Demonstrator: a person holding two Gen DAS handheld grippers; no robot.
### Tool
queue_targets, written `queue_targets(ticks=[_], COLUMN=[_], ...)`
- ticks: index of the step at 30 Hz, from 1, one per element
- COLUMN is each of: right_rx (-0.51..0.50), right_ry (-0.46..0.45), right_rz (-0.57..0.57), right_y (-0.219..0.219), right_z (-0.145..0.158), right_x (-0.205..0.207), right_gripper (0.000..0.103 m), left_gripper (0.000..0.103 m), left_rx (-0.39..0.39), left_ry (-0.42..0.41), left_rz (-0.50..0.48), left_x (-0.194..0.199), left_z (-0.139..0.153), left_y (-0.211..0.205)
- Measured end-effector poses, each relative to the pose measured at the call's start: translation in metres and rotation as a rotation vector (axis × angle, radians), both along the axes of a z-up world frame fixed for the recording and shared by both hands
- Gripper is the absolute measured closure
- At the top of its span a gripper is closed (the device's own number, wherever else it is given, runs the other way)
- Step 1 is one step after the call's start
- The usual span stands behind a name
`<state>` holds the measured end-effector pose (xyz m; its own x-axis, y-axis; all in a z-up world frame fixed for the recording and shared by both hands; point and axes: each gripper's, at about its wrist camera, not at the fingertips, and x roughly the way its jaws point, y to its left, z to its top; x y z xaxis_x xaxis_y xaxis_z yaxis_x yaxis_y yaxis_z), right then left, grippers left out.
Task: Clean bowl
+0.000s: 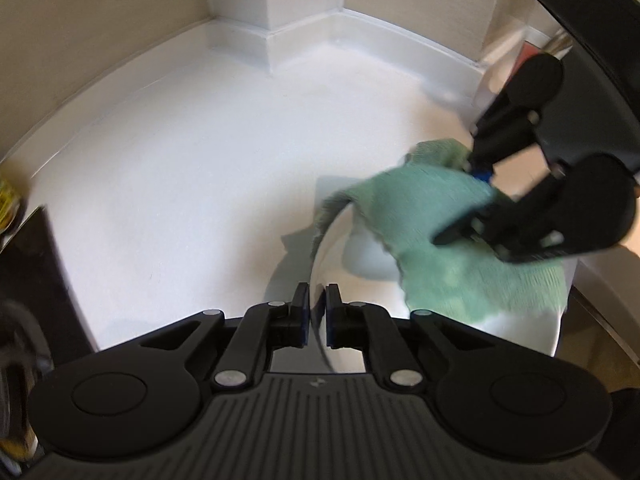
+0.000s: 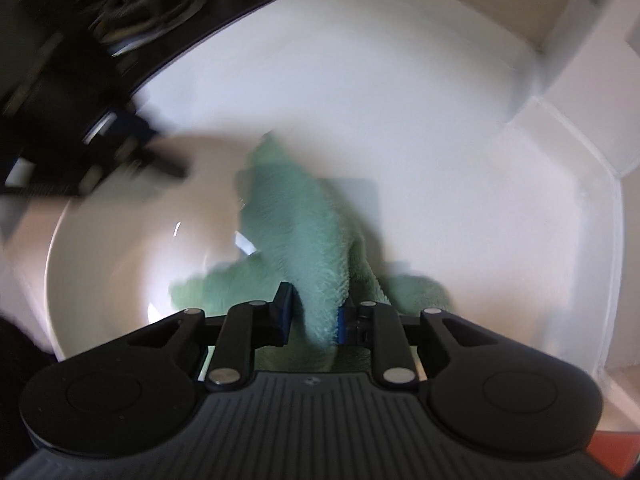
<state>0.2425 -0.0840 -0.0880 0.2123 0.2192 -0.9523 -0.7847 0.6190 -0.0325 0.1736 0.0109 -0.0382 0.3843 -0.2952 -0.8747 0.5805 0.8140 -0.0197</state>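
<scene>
A white bowl (image 2: 112,264) rests on the white counter. In the left wrist view my left gripper (image 1: 318,312) is shut on the bowl's thin rim (image 1: 320,248), which runs up between the two pads. A green cloth (image 1: 448,264) lies bunched inside the bowl and drapes over its far edge. My right gripper (image 1: 464,204) comes down from the upper right and is shut on the cloth. In the right wrist view a fold of the cloth (image 2: 316,248) stands between the right gripper's (image 2: 316,316) blue pads. The left gripper (image 2: 160,160) shows there as a blur at the bowl's far left rim.
The white counter (image 1: 192,160) runs back to a low white upstand and a square wall pillar (image 1: 276,0). A black stovetop (image 2: 180,4) lies beyond the bowl's left side. Something yellow (image 1: 8,200) sits by the stovetop, and a reddish object (image 2: 612,452) sits at the right.
</scene>
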Motion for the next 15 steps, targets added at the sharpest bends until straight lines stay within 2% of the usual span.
queue_targets(ticks=[4,7,9,13,15], right_rx=[-0.065,-0.125,-0.106,-0.061,-0.018], right_ry=[0.041,-0.034,-0.067,-0.075,-0.058], right_rz=[0.114,0.208,0.223,0.209,0.154], right_y=[0.011,0.027,0.039,0.050,0.045], right_z=[0.000,0.000,0.003,0.006,0.006], right_x=[0.010,0.016,0.022,0.030,0.032], right_gripper=[0.083,0.082,0.083,0.083,0.084], left_gripper=[0.098,0.098,0.098,0.097,0.091], left_rx=[0.043,0.060,0.049,0.009,-0.013], left_ry=[-0.020,-0.031,-0.030,-0.036,-0.034], left_rz=[-0.098,-0.128,-0.133,-0.060,0.021], left_x=[0.002,0.000,0.000,-0.008,-0.018], left_z=[0.001,0.002,0.003,0.006,0.006], left_y=[-0.005,-0.007,-0.009,-0.001,0.008])
